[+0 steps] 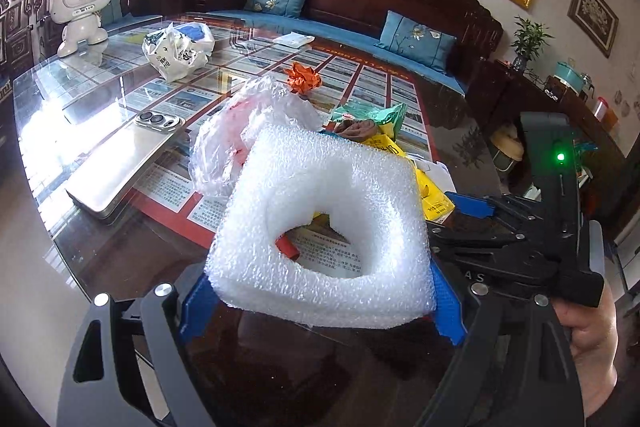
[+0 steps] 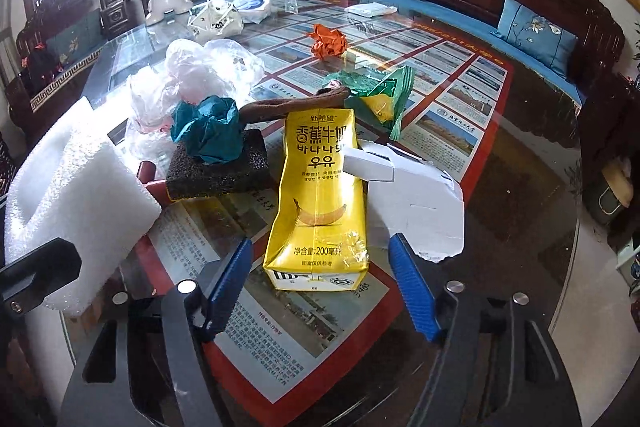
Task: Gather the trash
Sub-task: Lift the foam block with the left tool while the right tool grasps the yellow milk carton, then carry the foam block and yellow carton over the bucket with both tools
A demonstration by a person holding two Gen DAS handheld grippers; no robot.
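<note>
My left gripper [image 1: 320,303] is shut on a white foam block [image 1: 320,223] with a hole in it, held above the glass table; the block also shows at the left of the right wrist view [image 2: 76,195]. My right gripper [image 2: 320,267] is open, its blue fingers on either side of the near end of a yellow banana milk carton [image 2: 320,195] lying on the table. Around the carton lie a dark sponge [image 2: 218,167] with teal crumpled paper [image 2: 212,131], a clear plastic bag [image 2: 200,75], a green wrapper [image 2: 380,95], an orange crumpled paper [image 2: 328,41] and a torn white box [image 2: 416,203].
A phone [image 1: 128,155] lies on the glass table [image 1: 80,87] at left. A white robot toy [image 1: 82,7] and a filled white bag [image 1: 176,51] stand farther back. Dark wooden sofas with blue cushions [image 1: 416,39] surround the table. The right gripper's body [image 1: 520,251] is at right.
</note>
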